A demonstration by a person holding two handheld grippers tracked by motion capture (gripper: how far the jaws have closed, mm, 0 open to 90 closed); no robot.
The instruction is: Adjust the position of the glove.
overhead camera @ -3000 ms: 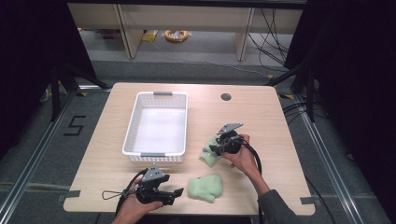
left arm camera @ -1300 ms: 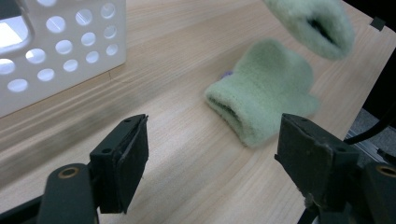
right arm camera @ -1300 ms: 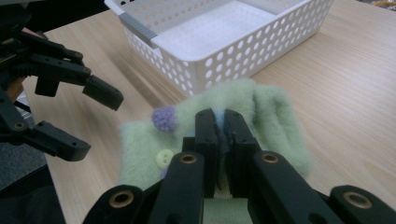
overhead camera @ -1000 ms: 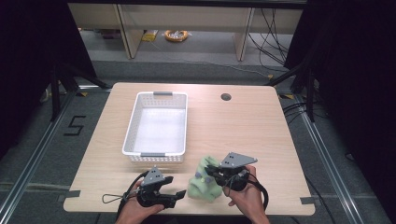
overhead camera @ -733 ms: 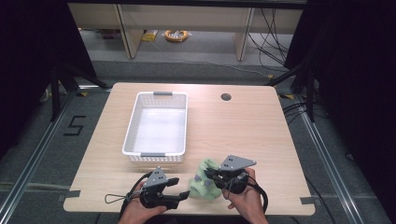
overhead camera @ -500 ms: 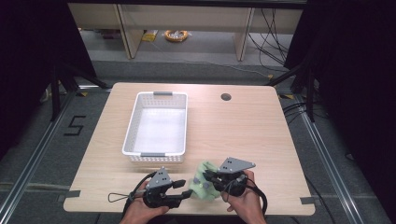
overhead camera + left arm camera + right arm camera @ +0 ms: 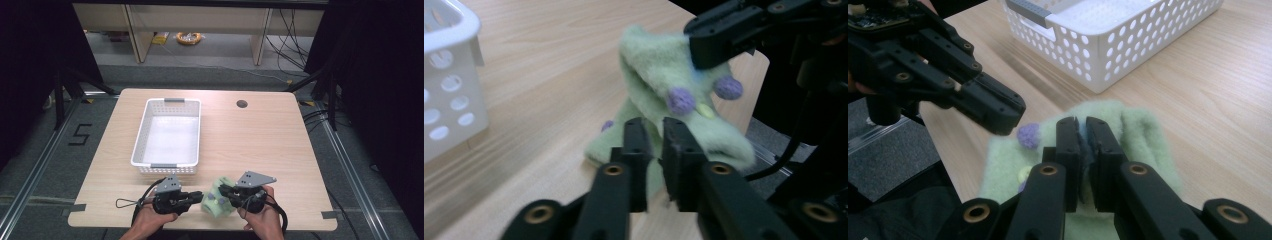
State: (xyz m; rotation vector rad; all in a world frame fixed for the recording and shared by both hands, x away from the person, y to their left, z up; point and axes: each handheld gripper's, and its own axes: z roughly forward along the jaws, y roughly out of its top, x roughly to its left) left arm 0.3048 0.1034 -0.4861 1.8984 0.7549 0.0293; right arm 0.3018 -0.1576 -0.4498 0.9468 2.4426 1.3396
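A heap of pale green fleece cloth with purple dots (image 7: 216, 204) lies at the table's front edge, between my two grippers. My left gripper (image 7: 198, 196) comes at it from the left. Its jaws have just been closing, and they now pinch a fold of the cloth (image 7: 684, 95) low down, as the left gripper (image 7: 653, 131) view shows. My right gripper (image 7: 223, 192) is shut on the cloth's upper part (image 7: 1143, 130), lifting it off the wood. Across the cloth, each view shows the other gripper: the right gripper (image 7: 724, 42) and the left gripper (image 7: 995, 109).
A white perforated basket (image 7: 150, 135) stands empty behind the grippers at left centre, with its near wall (image 7: 1108, 50) close to the cloth. A round cable hole (image 7: 242, 104) sits near the table's back edge. Bare wood lies to the right.
My right gripper brought its green cloth down to the cloth at the front edge. The left gripper slid right to the heap and its jaws closed on the fleece.
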